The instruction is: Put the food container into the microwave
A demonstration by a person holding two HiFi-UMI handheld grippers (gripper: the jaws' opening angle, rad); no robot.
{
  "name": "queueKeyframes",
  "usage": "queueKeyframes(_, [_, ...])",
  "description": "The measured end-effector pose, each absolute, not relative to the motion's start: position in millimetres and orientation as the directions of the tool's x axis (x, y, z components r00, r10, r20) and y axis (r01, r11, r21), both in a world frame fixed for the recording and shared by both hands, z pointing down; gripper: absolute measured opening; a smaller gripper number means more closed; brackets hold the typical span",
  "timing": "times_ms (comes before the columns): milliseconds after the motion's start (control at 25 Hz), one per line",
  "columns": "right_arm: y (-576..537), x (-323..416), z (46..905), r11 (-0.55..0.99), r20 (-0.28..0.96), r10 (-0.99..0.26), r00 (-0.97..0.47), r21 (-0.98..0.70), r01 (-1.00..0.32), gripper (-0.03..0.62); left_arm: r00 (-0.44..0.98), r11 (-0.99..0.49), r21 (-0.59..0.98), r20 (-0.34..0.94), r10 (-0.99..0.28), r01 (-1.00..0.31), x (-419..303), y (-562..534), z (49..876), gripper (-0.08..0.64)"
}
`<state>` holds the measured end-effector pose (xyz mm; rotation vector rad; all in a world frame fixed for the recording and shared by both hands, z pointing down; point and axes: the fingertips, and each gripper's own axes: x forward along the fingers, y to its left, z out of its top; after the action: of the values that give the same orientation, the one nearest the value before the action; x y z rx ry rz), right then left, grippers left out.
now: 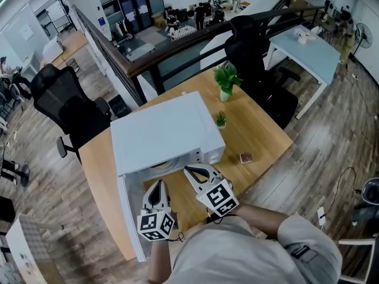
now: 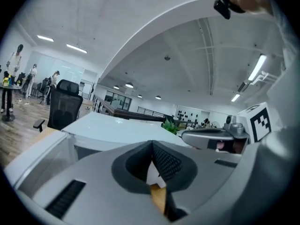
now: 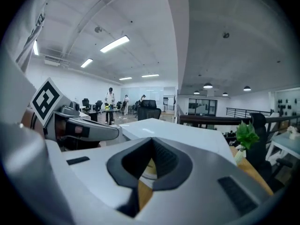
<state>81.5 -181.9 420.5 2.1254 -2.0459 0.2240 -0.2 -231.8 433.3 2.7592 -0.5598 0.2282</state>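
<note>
- White microwave (image 1: 160, 129) stands door-open on the wooden bench (image 1: 260, 129); the food container (image 1: 161, 165) sits inside, just ahead of both sets of fingers.
- Left gripper (image 1: 157, 185): fingers pressed together, empty.
- Right gripper (image 1: 188, 170): fingers likewise closed (nothing held).

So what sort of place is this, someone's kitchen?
More likely an open-plan office than a kitchen: a black office chair stands on the wood floor, a white desk sits beyond, and a railing overlooks more work areas below. The microwave just sits on a wooden table.
</note>
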Motion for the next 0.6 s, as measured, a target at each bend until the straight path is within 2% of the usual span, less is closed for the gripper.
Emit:
queueKeyframes(320, [-189.5, 113.4, 368.2, -0.126, 0.115, -0.985, 0.131, 0.044, -0.991, 0.005, 0.899, -0.880, 0.187, 0.072, -0.432, -0.438, -0.2, -262.9, 363.1, 0.012])
queueKeyframes(600, [-195.2, 125.8, 360.0, -0.174, 0.094, -0.980, 0.178, 0.047, -0.984, 0.004, 0.893, -0.879, 0.161, 0.067, -0.444, -0.449, 1.9, -273.2, 356.1, 0.012])
